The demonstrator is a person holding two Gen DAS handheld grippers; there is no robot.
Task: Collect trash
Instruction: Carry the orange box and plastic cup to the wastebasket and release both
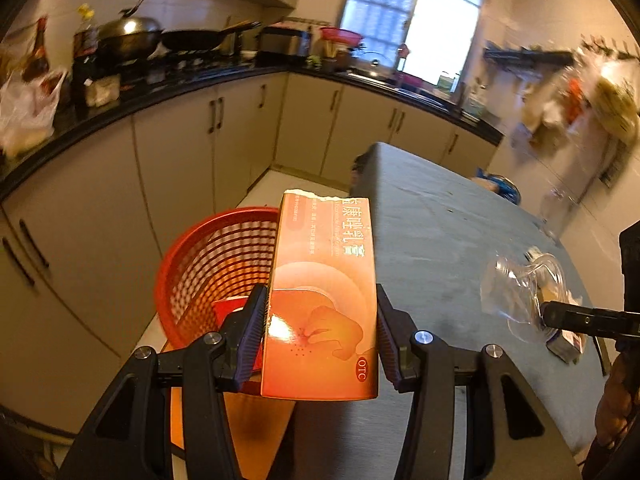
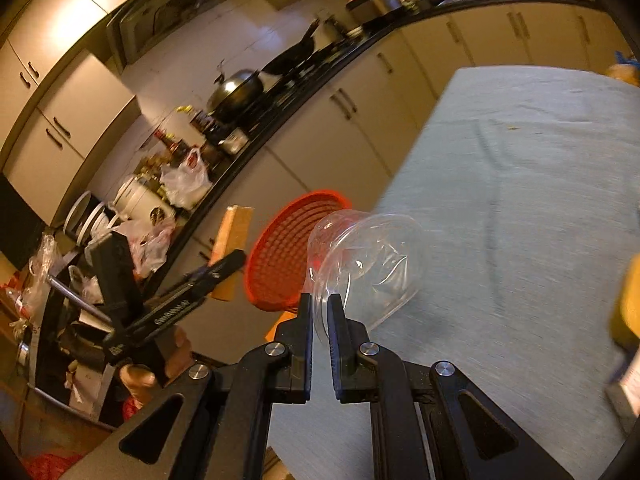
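In the left wrist view, the left claw (image 1: 320,332) is clenched on an orange carton (image 1: 320,300), its ribbed pads pressing both long sides, and the carton stands upright over the edge of the grey-clothed surface (image 1: 440,240) just beside the red mesh basket (image 1: 208,272). The basket holds something red and flat near its bottom, partly hidden behind the claw's left finger, so what it is cannot be told. The carton carries large Chinese characters down its upper face and a red oval marked "OTC" at the lower corner; its top edge is torn open. To the right, a clear plastic cup (image 1: 520,292) is pinched at the rim by the right claw, only the tip of which shows, and a small box beneath it is half covered. In the right wrist view, the right claw (image 2: 320,312) grips the thin wall of the clear plastic cup (image 2: 368,264), which tilts on its side above the surface (image 2: 520,200), with the red mesh basket (image 2: 280,256) just behind. The cup looks empty. The orange carton (image 2: 230,240) appears edge-on, its print blurred. Yellow and grey things at the right border are cut off and unreadable.
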